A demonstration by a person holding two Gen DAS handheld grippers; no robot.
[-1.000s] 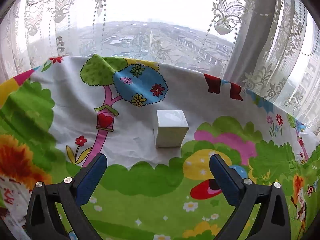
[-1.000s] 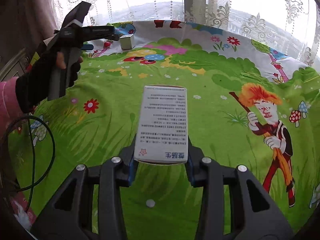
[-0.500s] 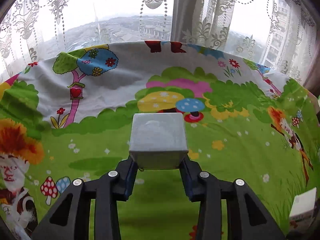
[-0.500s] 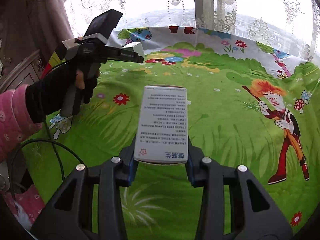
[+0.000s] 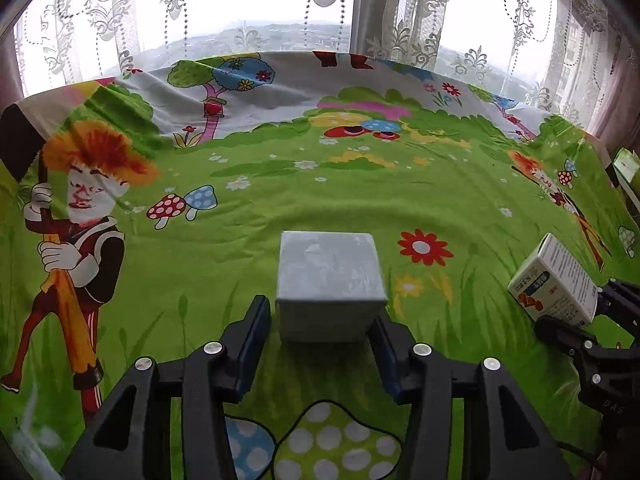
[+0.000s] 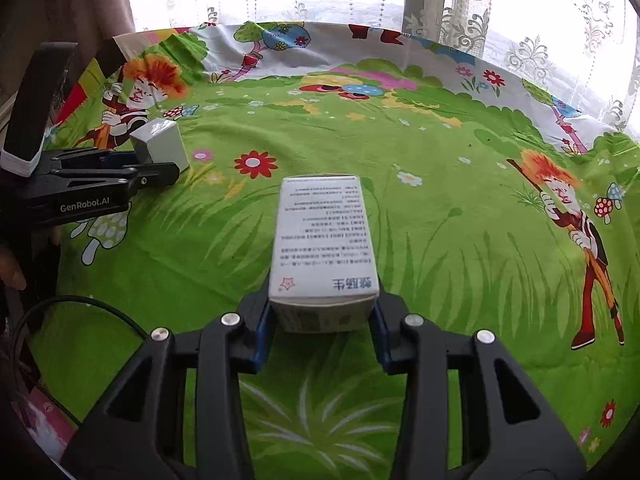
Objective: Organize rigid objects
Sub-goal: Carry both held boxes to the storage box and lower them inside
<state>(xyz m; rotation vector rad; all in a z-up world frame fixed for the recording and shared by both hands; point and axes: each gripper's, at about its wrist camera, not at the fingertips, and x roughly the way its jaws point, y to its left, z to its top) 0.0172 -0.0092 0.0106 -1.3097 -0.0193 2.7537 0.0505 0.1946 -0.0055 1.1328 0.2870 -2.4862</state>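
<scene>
the left gripper [image 6: 170,170] shows "GenRobot.AI"; its jaws are opening, the grey cube [image 5: 330,276] between them. the right gripper [image 6: 322,322] clamps the white box [image 6: 324,240] printed with small text.

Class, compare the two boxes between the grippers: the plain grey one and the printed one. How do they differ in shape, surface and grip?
The grey box is near-cubic; the printed box is long and narrow. The grey box is blank; the printed box carries lines of text. The left gripper is opening, a gap showing beside the grey box; the right gripper clamps the printed box. Both are pale, rigid cartons over the green cartoon cloth.
</scene>
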